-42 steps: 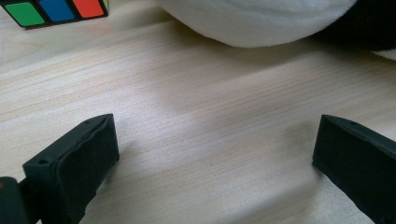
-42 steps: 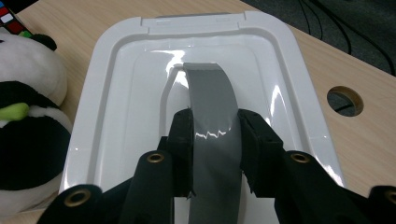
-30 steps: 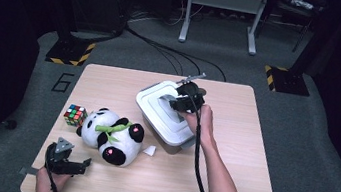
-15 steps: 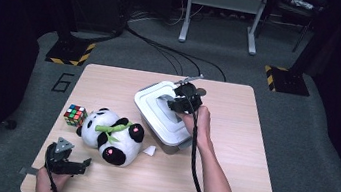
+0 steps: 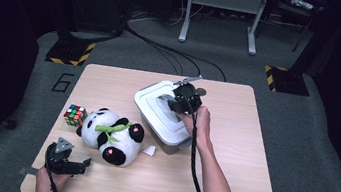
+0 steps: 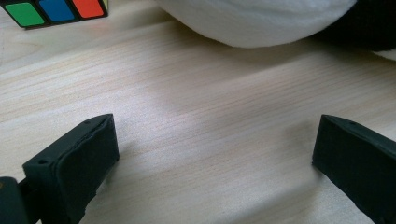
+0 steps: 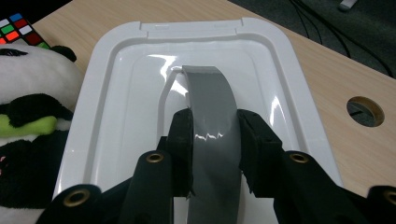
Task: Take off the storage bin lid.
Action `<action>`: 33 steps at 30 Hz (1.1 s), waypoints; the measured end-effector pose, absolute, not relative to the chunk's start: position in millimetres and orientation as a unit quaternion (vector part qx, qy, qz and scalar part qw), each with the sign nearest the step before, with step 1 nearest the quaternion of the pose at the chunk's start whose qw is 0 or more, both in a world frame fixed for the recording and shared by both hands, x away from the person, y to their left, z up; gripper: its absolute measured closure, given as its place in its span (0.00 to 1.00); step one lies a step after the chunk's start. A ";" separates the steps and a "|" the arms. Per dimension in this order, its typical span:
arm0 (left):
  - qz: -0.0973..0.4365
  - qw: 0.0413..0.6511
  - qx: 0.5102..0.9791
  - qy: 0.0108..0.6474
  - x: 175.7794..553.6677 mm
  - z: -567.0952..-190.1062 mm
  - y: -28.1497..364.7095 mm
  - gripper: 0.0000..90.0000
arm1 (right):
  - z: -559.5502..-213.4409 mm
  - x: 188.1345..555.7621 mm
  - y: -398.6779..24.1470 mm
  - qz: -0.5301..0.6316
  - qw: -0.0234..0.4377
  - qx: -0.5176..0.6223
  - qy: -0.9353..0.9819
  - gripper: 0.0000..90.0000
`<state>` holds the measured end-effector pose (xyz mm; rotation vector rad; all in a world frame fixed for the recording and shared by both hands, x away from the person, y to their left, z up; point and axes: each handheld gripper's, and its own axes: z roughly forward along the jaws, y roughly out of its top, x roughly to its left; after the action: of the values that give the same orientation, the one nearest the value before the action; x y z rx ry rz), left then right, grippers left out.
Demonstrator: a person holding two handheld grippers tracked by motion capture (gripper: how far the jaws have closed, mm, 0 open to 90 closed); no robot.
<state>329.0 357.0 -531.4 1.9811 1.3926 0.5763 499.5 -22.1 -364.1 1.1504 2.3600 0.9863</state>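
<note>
Fingers point(image 7: 184, 140) of the right gripper point(image 7: 212, 144) stay clamped on the grey tape handle point(image 7: 210, 107) atop the white lid point(image 7: 121, 93), nothing shifted, lift pending; left gripper point(image 6: 210, 154) gapes empty.

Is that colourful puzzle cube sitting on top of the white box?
No, the puzzle cube rests on the table left of the panda toy, apart from the white box.

Very little changed. The right forearm point(image 5: 208, 174) swung slightly — at the bottom edge of the high view it shifted a little toward the left, while the right hand point(image 5: 198, 121) kept its place on the box lid point(image 5: 157, 105). The black cable point(image 5: 195, 165) moved with the arm — it lay across the forearm at a slightly different angle.
</note>
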 end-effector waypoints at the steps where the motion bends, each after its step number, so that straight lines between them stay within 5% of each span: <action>1: 0.220 0.320 0.754 0.530 329.0 -531.4 357.1 0.00 | -363.3 499.7 -22.5 0.351 0.170 0.403 0.828 0.75; 33: 0.219 0.320 0.754 0.530 329.0 -531.4 357.0 0.00 | -320.6 479.1 -76.4 0.369 0.222 0.412 0.803 0.75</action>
<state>329.0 357.0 -531.4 1.9809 1.3933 0.5767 479.1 -76.4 -320.6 1.1377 2.2188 1.0185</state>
